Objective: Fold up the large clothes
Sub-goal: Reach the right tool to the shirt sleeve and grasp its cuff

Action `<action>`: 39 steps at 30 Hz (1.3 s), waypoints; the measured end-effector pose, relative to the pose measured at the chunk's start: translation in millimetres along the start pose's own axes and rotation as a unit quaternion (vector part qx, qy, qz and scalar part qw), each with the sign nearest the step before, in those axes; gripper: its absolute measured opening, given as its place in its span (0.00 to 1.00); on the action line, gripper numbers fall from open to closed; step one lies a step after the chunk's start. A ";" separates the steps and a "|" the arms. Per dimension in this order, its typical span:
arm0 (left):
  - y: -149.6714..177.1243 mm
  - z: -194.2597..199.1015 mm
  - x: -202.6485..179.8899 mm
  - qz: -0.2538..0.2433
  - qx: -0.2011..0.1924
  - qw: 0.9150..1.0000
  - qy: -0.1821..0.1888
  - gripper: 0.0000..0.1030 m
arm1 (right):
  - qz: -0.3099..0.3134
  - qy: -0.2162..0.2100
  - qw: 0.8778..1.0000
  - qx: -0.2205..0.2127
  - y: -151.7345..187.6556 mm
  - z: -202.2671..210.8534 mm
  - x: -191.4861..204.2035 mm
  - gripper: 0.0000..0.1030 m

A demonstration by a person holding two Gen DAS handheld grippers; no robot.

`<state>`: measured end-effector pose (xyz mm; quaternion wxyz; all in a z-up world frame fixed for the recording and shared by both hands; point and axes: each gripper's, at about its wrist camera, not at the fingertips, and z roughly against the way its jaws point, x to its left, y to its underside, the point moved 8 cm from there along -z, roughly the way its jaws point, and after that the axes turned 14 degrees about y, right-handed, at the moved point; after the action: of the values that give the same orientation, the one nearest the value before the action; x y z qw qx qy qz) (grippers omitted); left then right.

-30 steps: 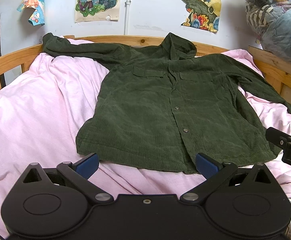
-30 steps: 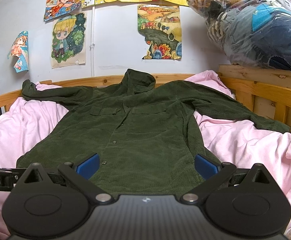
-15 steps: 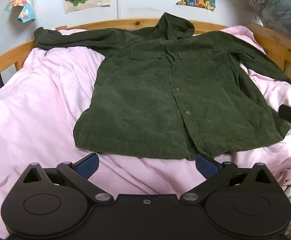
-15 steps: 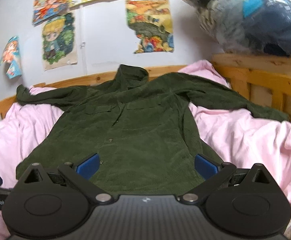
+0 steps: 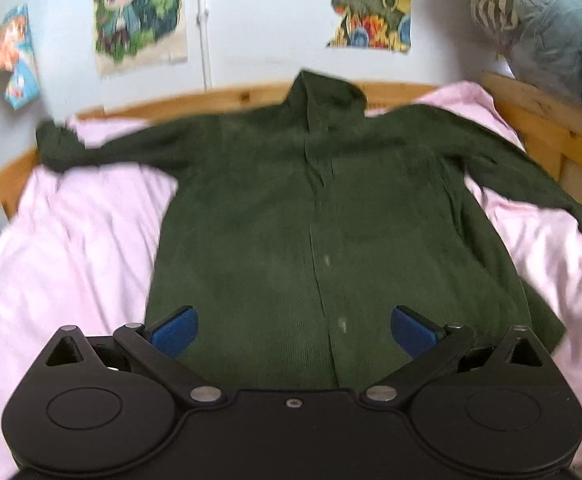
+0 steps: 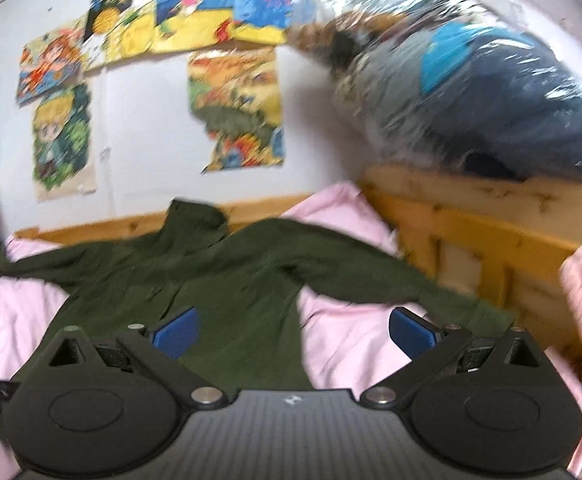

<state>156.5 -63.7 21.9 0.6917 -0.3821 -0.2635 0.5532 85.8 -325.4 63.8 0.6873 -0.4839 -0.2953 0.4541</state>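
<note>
Left wrist | left tongs (image 5: 294, 330) released over shirt (image 5: 331, 216) hem | right tongs (image 6: 293, 330) released

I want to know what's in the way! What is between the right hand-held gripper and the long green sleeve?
Only bare pink bedsheet lies between the right hand-held gripper and the sleeve, seen in the right wrist view.

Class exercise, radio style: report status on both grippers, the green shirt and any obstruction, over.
Left gripper open, empty, over shirt hem. Right gripper open, empty. Green shirt flat on pink bedding, sleeves spread, unfolded. Nothing lying on it.
</note>
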 end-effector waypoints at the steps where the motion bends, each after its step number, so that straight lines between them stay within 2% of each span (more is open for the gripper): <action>1: -10.3 -4.5 -3.2 -0.011 -0.002 1.000 -0.004 0.99 | -0.002 0.011 1.000 -0.003 -3.3 -5.0 -8.3 1.00; 4: -32.9 -18.6 -13.8 -0.043 -0.004 0.999 -0.009 0.99 | -0.006 0.050 0.999 0.003 -5.1 -26.2 -29.3 1.00; 7: -46.5 -36.3 -24.7 -0.065 -0.014 0.998 0.003 0.99 | -0.030 0.084 0.996 0.025 3.2 -52.1 -53.1 1.00; 12: -43.2 -81.5 -35.4 -0.050 -0.017 0.998 0.044 0.99 | -0.073 0.144 0.986 0.037 17.4 -107.2 -87.6 1.00; 14: -32.1 -100.1 -35.8 -0.036 0.001 0.997 0.064 0.99 | -0.066 0.183 0.980 0.048 24.8 -138.3 -98.8 1.00; 17: -14.4 -114.6 -29.4 -0.044 0.021 0.995 0.091 0.99 | -0.073 0.240 0.965 0.069 33.2 -174.6 -116.0 0.95; 19: -7.9 -120.1 -18.6 -0.044 0.028 0.996 0.077 0.99 | -0.095 0.258 0.957 0.092 37.3 -196.7 -128.9 0.94; 21: -3.0 -121.7 -6.3 -0.030 0.037 0.996 0.069 0.99 | -0.115 0.279 0.947 0.109 41.0 -210.0 -141.7 0.88; 23: -0.5 -119.9 6.7 -0.014 0.041 0.997 0.068 0.99 | -0.134 0.302 0.936 0.124 45.6 -219.1 -154.7 0.87; 25: 1.1 -116.5 16.5 -0.007 0.045 0.997 0.063 0.99 | -0.160 0.304 0.930 0.127 49.7 -220.4 -165.2 0.85; 28: 4.1 -110.1 26.2 -0.016 0.049 0.997 0.053 0.99 | -0.175 0.297 0.929 0.132 56.0 -224.0 -168.9 0.69; 29: 3.7 -109.5 28.2 -0.020 0.050 0.997 0.049 0.99 | -0.174 0.291 0.931 0.135 57.6 -225.5 -166.8 0.54; 31: 3.3 -106.3 30.9 -0.023 0.048 0.998 0.045 0.99 | -0.168 0.287 0.933 0.136 58.4 -228.5 -162.7 0.36; 32: 2.0 -104.7 31.6 -0.021 0.046 0.998 0.045 0.99 | -0.161 0.289 0.935 0.130 57.1 -228.0 -160.3 0.21; 35: -4.1 -95.7 34.1 -0.004 0.029 0.998 0.047 0.99 | -0.110 0.284 0.948 0.097 39.2 -220.1 -139.7 0.15; 39: -11.3 -86.7 37.7 0.018 0.013 0.998 0.059 0.99 | -0.022 0.255 0.967 0.008 -9.5 -192.8 -97.3 0.10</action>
<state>240.5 -48.9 -20.4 0.7009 -0.4100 -0.2081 0.5454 211.8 -491.7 7.0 0.7536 -0.5714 -0.1176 0.3029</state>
